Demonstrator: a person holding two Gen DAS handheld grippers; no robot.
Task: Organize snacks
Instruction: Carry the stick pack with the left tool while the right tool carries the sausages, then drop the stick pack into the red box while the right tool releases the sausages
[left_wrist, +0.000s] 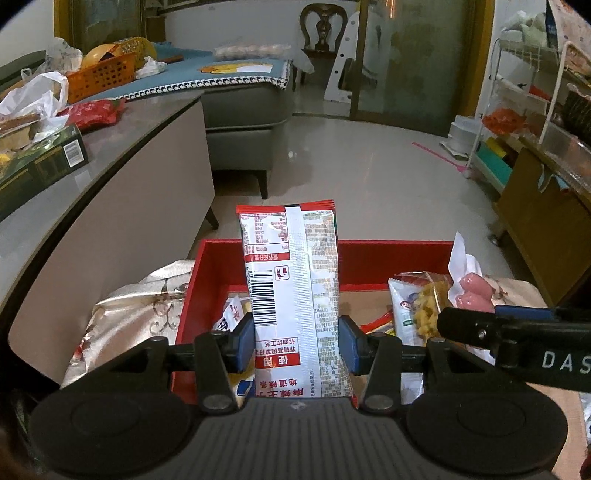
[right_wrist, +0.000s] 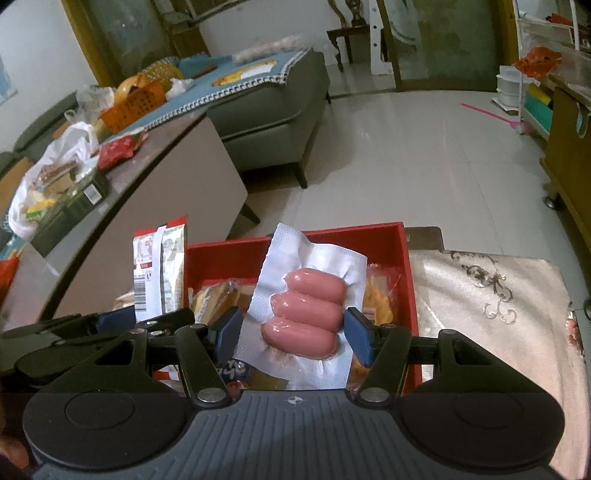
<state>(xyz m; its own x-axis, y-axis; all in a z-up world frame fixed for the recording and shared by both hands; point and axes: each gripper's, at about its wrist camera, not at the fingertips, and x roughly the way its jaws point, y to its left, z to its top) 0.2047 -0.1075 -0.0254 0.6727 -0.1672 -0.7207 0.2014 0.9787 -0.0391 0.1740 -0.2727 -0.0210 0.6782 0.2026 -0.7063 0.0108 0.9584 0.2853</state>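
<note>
Now your left hand-held gripper (left_wrist: 297, 341) pinches the spicy-strip packet (left_wrist: 291, 291) upright over the red box (left_wrist: 388, 258); at 3 o'clock, your right hand-held gripper (right_wrist: 293, 332) pinches the sausage pack (right_wrist: 304, 314).

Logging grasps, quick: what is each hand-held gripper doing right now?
Left hand-held gripper: closed on the snack packet.
Right hand-held gripper: closed on the sausage pack.
</note>
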